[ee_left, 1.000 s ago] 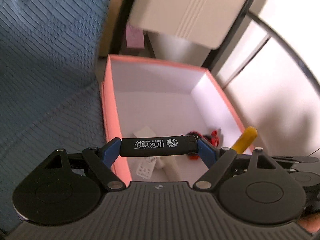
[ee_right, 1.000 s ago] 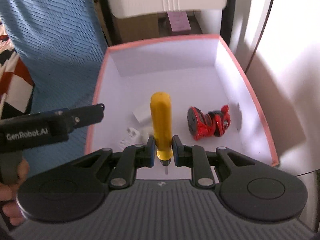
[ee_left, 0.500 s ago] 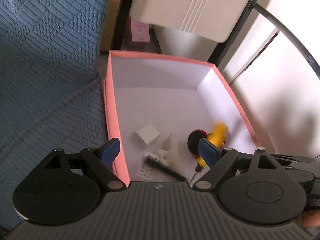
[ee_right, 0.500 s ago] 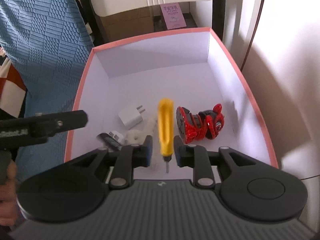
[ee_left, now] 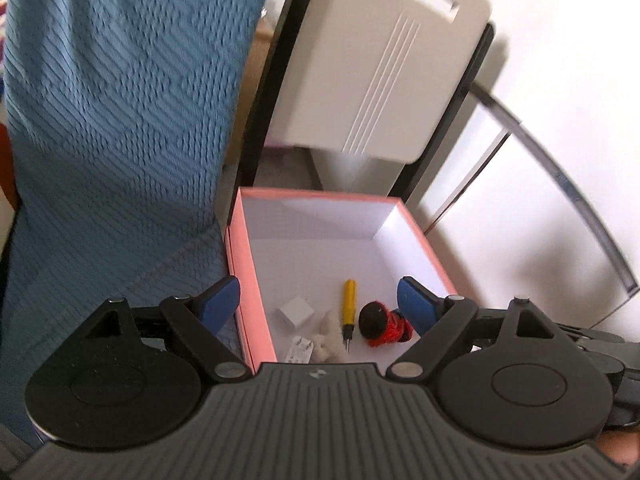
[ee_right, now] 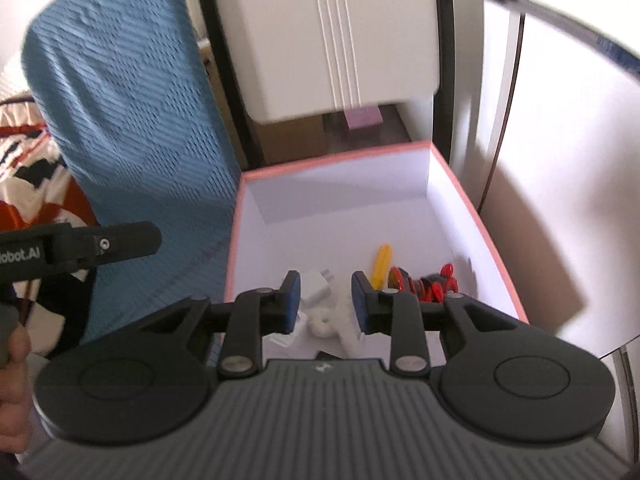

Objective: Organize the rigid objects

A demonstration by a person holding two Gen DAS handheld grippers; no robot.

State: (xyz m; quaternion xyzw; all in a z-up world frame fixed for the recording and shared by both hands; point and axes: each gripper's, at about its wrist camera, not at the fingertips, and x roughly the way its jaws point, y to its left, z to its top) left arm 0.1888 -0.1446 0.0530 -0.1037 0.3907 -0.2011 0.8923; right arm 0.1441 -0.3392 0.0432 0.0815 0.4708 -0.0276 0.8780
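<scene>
A pink-rimmed white box [ee_left: 240, 276] [ee_right: 504, 280] holds a yellow-handled screwdriver [ee_left: 349, 306] [ee_right: 381, 261], a red and black toy [ee_left: 384, 322] [ee_right: 420, 282], a white charger cube [ee_left: 296, 312] [ee_right: 318, 286] and white plug pieces [ee_left: 328, 338] [ee_right: 332, 320]. My left gripper [ee_left: 318, 304] is open and empty above the box's near end. My right gripper [ee_right: 325, 298] is open and empty, also above the near end. The black lighter is hidden behind the gripper bodies.
A blue textured cloth [ee_left: 112, 128] [ee_right: 128, 112] hangs left of the box. A white chair back [ee_left: 380, 68] [ee_right: 340, 28] with a dark frame stands behind it. A white wall and panel [ee_left: 520, 208] run along the right. The left tool's black handle [ee_right: 80, 246] shows at left.
The left gripper opened and dropped the black lighter into the box. The right gripper opened and released the screwdriver, which now lies in the box. Both grippers rose and pulled back.
</scene>
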